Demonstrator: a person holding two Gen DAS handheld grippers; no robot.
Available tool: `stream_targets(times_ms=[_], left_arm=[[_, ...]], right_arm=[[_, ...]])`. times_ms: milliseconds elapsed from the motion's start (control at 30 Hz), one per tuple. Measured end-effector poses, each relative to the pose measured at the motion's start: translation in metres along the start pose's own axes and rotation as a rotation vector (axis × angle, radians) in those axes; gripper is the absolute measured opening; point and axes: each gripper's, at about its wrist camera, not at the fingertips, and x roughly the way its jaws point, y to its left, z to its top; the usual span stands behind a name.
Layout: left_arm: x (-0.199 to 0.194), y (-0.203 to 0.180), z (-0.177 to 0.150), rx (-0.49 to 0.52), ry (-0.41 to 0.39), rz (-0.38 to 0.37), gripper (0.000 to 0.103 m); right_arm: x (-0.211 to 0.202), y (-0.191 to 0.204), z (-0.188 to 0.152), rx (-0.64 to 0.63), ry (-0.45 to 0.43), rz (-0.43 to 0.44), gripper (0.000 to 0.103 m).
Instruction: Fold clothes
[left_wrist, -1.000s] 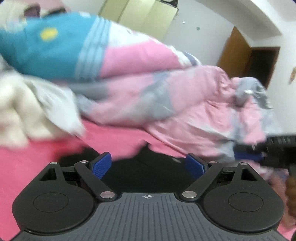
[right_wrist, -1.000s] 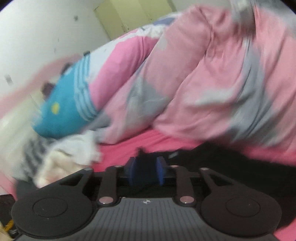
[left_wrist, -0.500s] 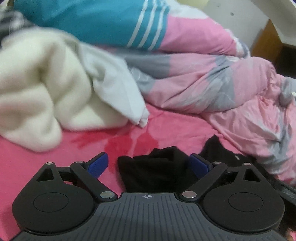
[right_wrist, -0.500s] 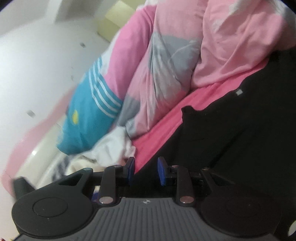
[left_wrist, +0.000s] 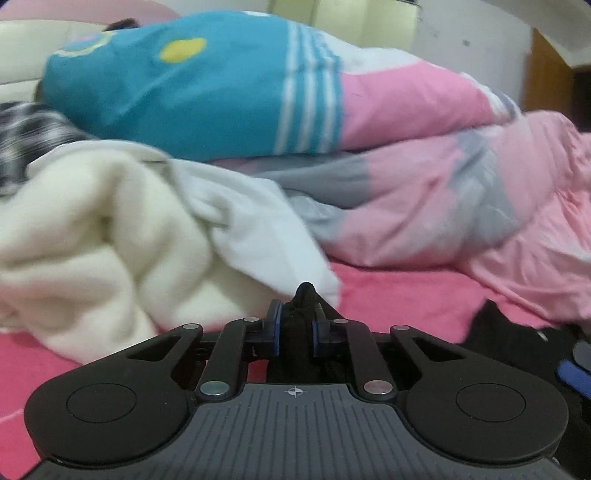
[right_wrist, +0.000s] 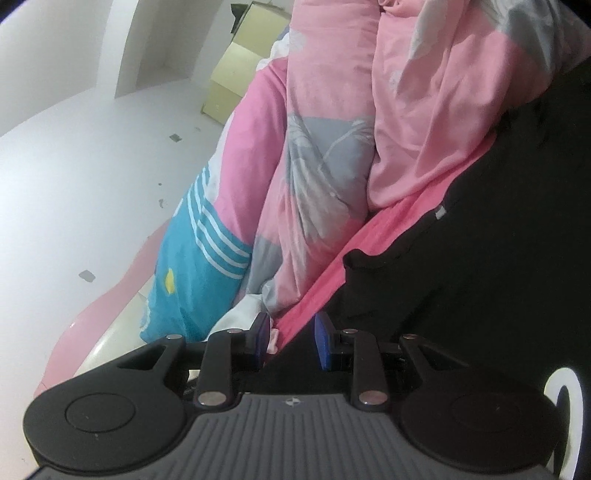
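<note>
Where the white walls meet a pale yellow wardrobe, a bed with a pink sheet fills both views. Along its far side lies a heaped pink and grey quilt, with a blue striped pillow on top and a cream blanket just beside it. A black garment spreads over the sheet near the quilt.

The left gripper is clenched on a bunched fold of the garment, which pokes up between its blue pads. The right gripper has its jaws partly apart with the garment's edge running between them; whether the pads press the cloth is hard to tell, since the black fabric hides the contact. Most of the garment lies to that gripper's right, touching the sheet.
</note>
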Motion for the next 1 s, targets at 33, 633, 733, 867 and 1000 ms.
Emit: stream_targets(times_ms=[33,633,733,867,1000], left_arm=[[0.003,0.003,0.000,-0.016,0.001,0.014,0.012],[-0.026,0.008,0.015,-0.007,-0.141,0.091,0.051],[-0.027,-0.025,0.026,0.135,-0.096,-0.041,0.053],[0.015,-0.080,0.031,0.269,0.143,-0.226,0.053],[0.063,-0.108,0.031,0.340,0.277,-0.280,0.053]], right_arm=[[-0.001,-0.003,0.000,0.014,-0.007,-0.003,0.028],[-0.025,-0.056,0.012,0.341,-0.180,0.059,0.029],[-0.029,-0.055,0.015,0.345,-0.199,0.084,0.029],[-0.036,-0.052,0.020,0.344,-0.225,0.131,0.029],[-0.042,-0.048,0.026,0.320,-0.247,0.167,0.029]])
